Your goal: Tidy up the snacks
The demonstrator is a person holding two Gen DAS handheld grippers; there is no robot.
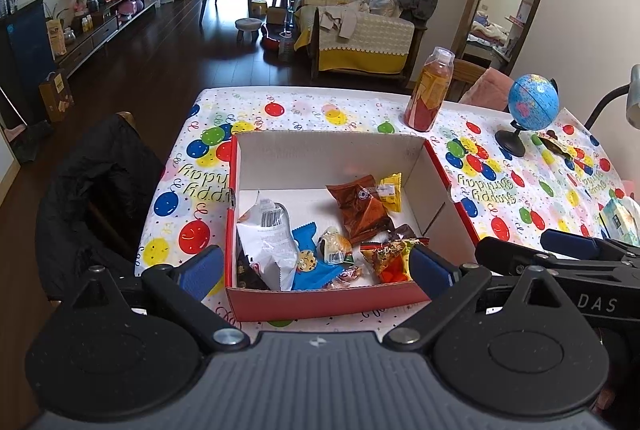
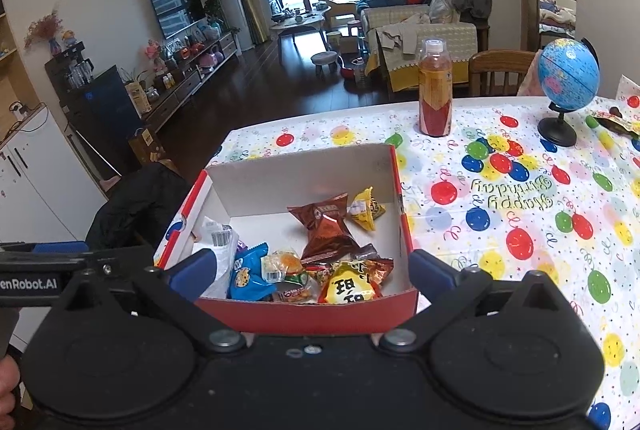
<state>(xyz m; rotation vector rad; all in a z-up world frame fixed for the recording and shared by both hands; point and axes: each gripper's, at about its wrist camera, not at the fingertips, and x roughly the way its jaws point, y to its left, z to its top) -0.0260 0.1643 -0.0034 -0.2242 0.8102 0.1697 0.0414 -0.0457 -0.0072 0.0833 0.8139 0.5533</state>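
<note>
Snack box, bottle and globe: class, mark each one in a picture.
Snack box [image 1: 328,300]: left wrist view, red front wall.
Bottle [image 2: 435,91]: right wrist view, orange label.
Globe [image 2: 568,73]: right wrist view, blue sphere.

Matt cardboard box [image 1: 328,300], glossy plastic snack wrappers [image 1: 362,213]

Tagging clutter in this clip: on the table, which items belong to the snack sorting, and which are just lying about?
Job:
red cardboard box with white inside
brown foil snack packet
small yellow packet
blue cookie packet
white pouch with barcode
loose dark wrapped snack by the globe

Lying about:
clear plastic bottle of orange drink
small blue globe on black stand
balloon-print tablecloth
</note>
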